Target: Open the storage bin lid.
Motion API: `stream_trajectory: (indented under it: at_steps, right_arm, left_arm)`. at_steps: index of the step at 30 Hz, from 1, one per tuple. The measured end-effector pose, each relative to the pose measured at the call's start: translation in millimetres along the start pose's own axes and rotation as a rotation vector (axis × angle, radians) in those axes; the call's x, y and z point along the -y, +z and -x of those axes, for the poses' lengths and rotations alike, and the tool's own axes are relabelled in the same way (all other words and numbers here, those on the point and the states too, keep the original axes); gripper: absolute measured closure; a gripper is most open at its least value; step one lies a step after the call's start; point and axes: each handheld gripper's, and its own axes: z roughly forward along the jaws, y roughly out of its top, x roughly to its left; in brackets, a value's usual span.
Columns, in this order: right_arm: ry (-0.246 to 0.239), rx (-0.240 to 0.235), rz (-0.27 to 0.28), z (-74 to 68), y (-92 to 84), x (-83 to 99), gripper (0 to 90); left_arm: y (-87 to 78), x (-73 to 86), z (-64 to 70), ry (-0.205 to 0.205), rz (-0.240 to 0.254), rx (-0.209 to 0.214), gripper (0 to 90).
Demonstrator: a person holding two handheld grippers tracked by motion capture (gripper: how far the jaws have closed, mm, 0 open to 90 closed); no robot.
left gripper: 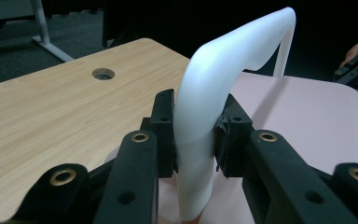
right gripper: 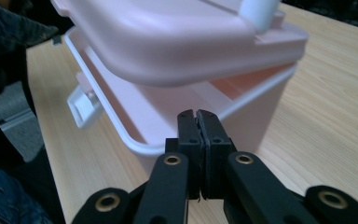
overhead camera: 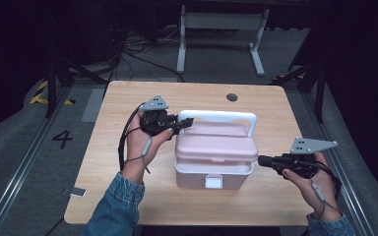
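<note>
1. A pink lidded storage box (overhead camera: pixel 211 169) sits near the middle of the wooden worktop (overhead camera: pixel 103 196), its white front latch (overhead camera: pixel 213 182) hanging free and its lid (overhead camera: pixel 216 145) raised a little off the base.

2. My left gripper (overhead camera: pixel 181 123) has its fingers (left gripper: pixel 164 135) clamped on the near leg of the white carry handle (left gripper: pixel 214 93), which stands upright over the lid. In the left gripper view the pads press the handle from both sides, low down where it meets the lid.

3. My right gripper (overhead camera: pixel 262 160) rests just beside the box's right end, its fingers (right gripper: pixel 188 140) pressed together with nothing between them. In the right gripper view the tips sit right at the base's rim (right gripper: pixel 135 144), below the tilted lid; I cannot tell whether they touch it.

4. I judge the step in hand to be opening the lid by its handle. To do it well, I would lift along the hinge's arc rather than straight up, so the base stays on the worktop.

5. The closed right fingers look well placed to press the rim down and steady the base. The risk is the light box sliding or tipping towards the back edge.

6. A round cable hole (overhead camera: pixel 232 97) lies behind the box.
</note>
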Motion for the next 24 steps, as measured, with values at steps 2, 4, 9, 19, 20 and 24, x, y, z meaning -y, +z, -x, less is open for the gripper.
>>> stream_trajectory:
  at_steps: [2,4,9,19,20,24]
  right_arm:
    - [0.008,-0.023,0.025,-1.7,3.1,0.3,89.8]
    - [0.009,-0.043,0.048,-3.6,7.5,1.0,89.9]
    - [-0.003,-0.051,0.092,-4.3,13.7,3.0,90.0]
    - [-0.011,-0.043,0.13,-4.8,12.3,3.4,90.0]
    - [-0.011,-0.043,0.132,-4.7,12.3,3.5,90.0]
    - [-0.008,-0.045,0.136,-4.4,11.5,3.1,90.0]
  left_arm:
    - [-0.2,-0.2,-0.6,0.001,0.001,-0.002,73.1]
    - [-0.4,-0.1,-1.1,0.002,0.0,-0.002,73.0]
    - [-1.0,0.5,-1.2,0.0,-0.001,-0.001,72.8]
    - [-1.6,2.0,-2.7,-0.01,0.001,0.0,60.0]
    - [-1.7,2.2,-2.8,0.002,-0.003,-0.02,52.2]
    - [-6.0,2.9,-5.5,0.031,0.006,-0.062,37.8]
